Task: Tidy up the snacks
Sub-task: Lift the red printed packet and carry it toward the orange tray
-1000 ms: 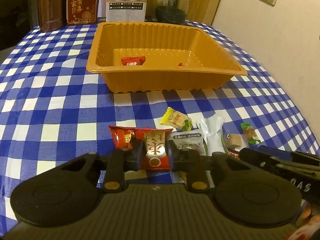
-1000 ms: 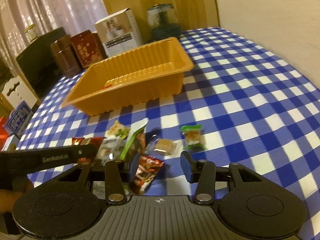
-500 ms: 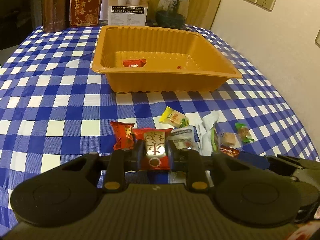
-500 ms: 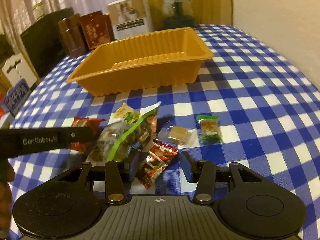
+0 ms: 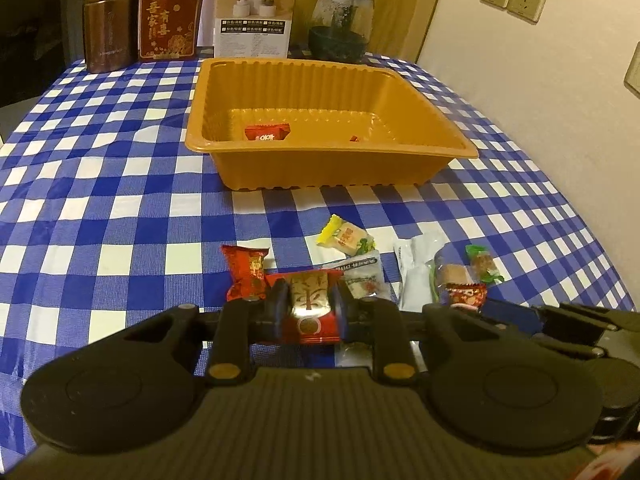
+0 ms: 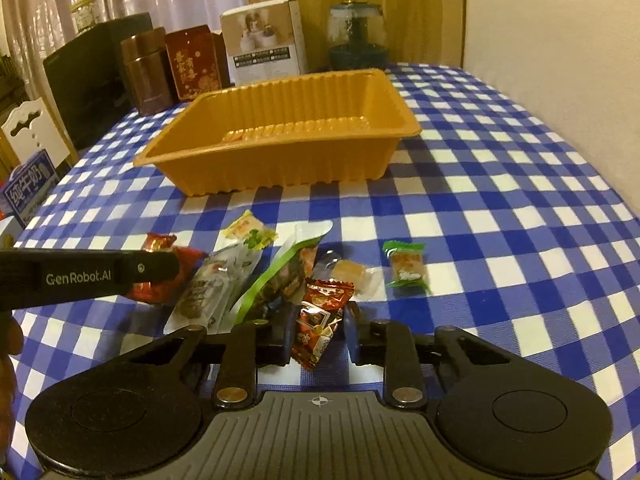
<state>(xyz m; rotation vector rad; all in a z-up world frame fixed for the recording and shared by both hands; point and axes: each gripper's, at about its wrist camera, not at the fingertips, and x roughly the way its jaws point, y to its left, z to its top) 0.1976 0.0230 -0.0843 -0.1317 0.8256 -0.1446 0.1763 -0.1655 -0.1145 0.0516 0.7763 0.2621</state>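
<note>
An orange plastic tray (image 5: 332,164) (image 6: 280,168) stands mid-table with a red packet (image 5: 267,133) inside. My left gripper (image 5: 309,304) is shut on a red and gold snack packet (image 5: 310,304), held just above the cloth. My right gripper (image 6: 318,330) is open around a red patterned candy packet (image 6: 320,320) lying on the cloth. Loose snacks lie between: a red packet (image 5: 246,272), a yellow-ended candy (image 5: 346,236) (image 6: 248,232), a white pouch (image 5: 416,272), a brown candy (image 6: 348,272), and a green-wrapped candy (image 6: 406,266) (image 5: 482,266).
The table has a blue and white checked cloth (image 5: 120,208). At the far edge stand a brown canister (image 5: 108,20), a red box (image 5: 170,18), a white box (image 5: 256,12) and a glass jar (image 5: 340,24). A wall runs along the right side.
Both grippers have drawn back a little and risen; the tray looks farther away. The right gripper's jaws have narrowed around the red patterned packet. The left gripper keeps its packet.
</note>
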